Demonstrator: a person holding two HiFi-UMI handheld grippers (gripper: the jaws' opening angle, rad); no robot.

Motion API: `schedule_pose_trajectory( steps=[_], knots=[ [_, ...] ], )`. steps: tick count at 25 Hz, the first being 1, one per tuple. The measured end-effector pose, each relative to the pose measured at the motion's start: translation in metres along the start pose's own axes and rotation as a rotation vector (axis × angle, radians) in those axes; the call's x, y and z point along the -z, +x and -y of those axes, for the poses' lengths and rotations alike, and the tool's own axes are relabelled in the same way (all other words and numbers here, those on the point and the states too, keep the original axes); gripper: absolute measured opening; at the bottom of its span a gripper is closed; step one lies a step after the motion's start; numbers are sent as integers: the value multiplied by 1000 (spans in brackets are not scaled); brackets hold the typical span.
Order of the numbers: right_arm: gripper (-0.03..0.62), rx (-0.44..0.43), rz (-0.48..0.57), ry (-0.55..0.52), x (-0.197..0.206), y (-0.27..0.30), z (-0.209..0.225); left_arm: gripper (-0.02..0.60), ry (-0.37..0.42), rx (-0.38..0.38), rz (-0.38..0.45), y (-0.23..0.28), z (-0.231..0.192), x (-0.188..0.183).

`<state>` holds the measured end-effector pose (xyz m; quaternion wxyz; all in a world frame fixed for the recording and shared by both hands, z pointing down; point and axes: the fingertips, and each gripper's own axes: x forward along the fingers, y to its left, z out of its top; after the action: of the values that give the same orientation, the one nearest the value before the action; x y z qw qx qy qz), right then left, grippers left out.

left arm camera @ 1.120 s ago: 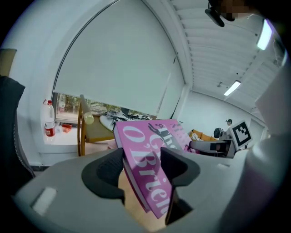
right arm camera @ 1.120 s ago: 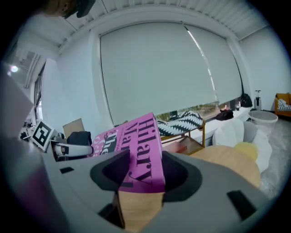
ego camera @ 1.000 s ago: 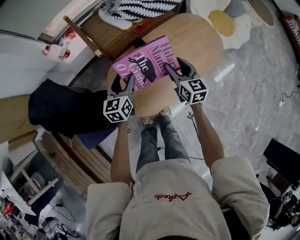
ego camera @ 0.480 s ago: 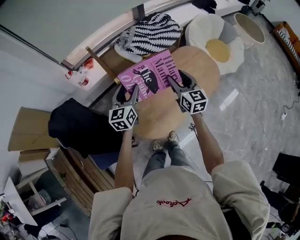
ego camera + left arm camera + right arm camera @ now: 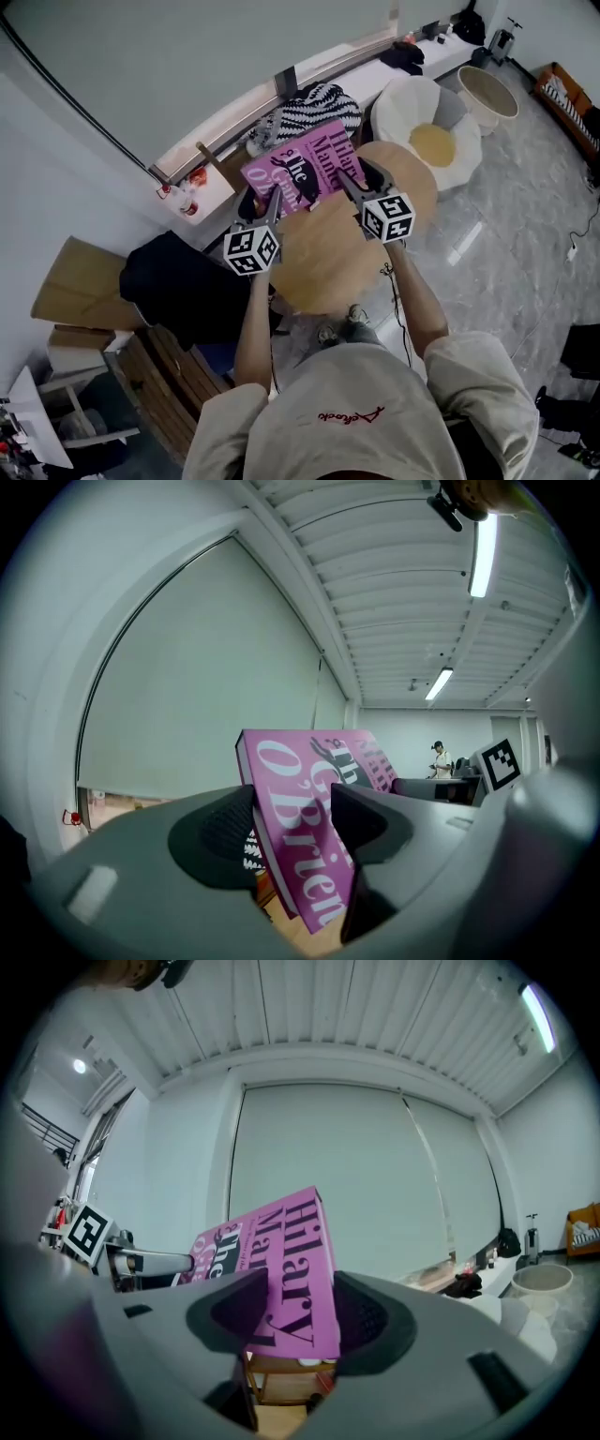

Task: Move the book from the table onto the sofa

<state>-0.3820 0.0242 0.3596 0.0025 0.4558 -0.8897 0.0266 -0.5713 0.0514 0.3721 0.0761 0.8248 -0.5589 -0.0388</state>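
A pink book [image 5: 305, 169] with white and black lettering is held up off the round wooden table [image 5: 333, 253], tilted, between both grippers. My left gripper [image 5: 263, 202] is shut on its near left corner; in the left gripper view the book [image 5: 305, 841] stands clamped between the jaws. My right gripper [image 5: 354, 180] is shut on the near right edge, and the right gripper view shows the book [image 5: 291, 1274] pinched there. A wooden-armed sofa [image 5: 239, 159] with a black-and-white striped cushion [image 5: 314, 105] lies just beyond the book.
A white and yellow egg-shaped beanbag [image 5: 427, 136] sits right of the table, with a beige round bin [image 5: 487, 94] further right. A dark garment [image 5: 178, 286] and a cardboard box [image 5: 80, 281] lie left. The grey wall [image 5: 187, 75] rises behind the sofa.
Both grippers have lifted the book off the table and carried it forward toward the sofa. My head has tipped up, showing more wall.
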Motion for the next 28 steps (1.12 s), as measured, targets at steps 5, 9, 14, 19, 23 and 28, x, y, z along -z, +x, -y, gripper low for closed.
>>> schedule_pose_trajectory(
  steps=[5, 9, 14, 19, 23, 28],
  knots=[
    [227, 9, 43, -14, -30, -1, -5, 244, 8, 18, 44, -2, 2, -34],
    [227, 23, 60, -26, -39, -6, -8, 244, 10, 35, 56, -4, 5, -41],
    [227, 73, 68, -28, -42, -17, 1, 244, -2, 78, 60, 6, 15, -42],
    [227, 192, 73, -23, -42, -63, 33, 244, -7, 192, 46, 31, 61, -36],
    [225, 289, 78, -20, -37, -106, 55, 244, -8, 284, 28, 46, 102, -24],
    [221, 485, 71, -19, -30, -199, 99, 244, -16, 477, -14, 71, 198, -3]
  ],
)
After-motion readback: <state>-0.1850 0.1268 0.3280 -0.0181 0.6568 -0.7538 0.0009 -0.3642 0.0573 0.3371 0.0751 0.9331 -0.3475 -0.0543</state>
